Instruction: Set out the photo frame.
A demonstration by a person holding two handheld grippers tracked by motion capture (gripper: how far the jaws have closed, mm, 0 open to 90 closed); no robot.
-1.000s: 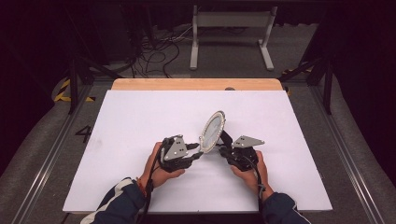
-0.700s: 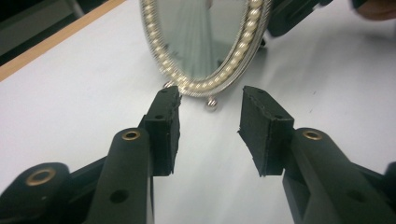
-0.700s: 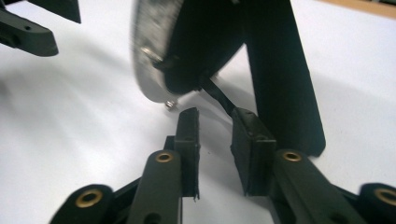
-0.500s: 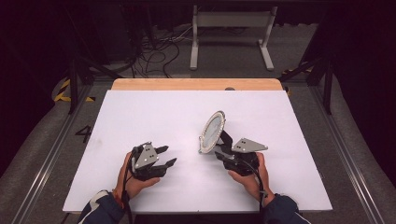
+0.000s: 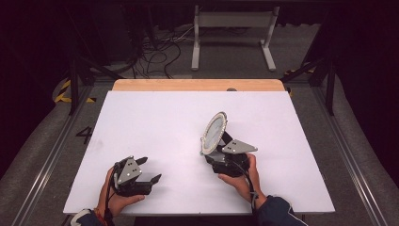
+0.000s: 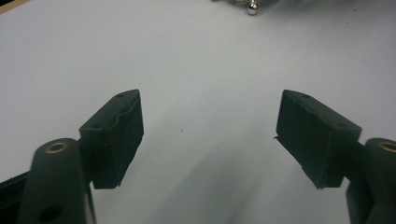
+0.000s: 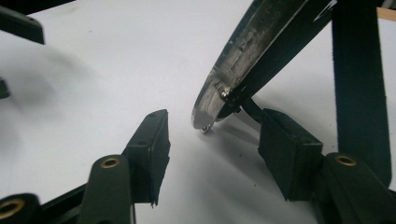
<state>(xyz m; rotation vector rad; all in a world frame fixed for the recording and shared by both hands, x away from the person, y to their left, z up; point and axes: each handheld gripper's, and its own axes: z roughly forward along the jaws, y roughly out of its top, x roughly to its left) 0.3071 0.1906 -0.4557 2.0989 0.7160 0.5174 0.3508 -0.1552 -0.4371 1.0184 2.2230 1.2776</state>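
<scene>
On the white counter, right of centre, a round mirror with a silvery rim stands tilted on its edge, leaning back over its dark stand. Right tongs sit just behind and beside its foot, carried by the right hand. Seen from the right gripper view, the mirror's rim comes down between the jaws, its lowest point resting on the counter; the pads stand apart from the rim on both sides, and one pad lies close against the dark stand strut, contact not determinable. These jaws have just been opening, with the mirror's lower edge between them but not clamped. Left tongs lie near the front left of the counter, well apart from the mirror, held low by the left hand. Its jaws have also just been opening and stand wide, with bare counter between the pads.
</scene>
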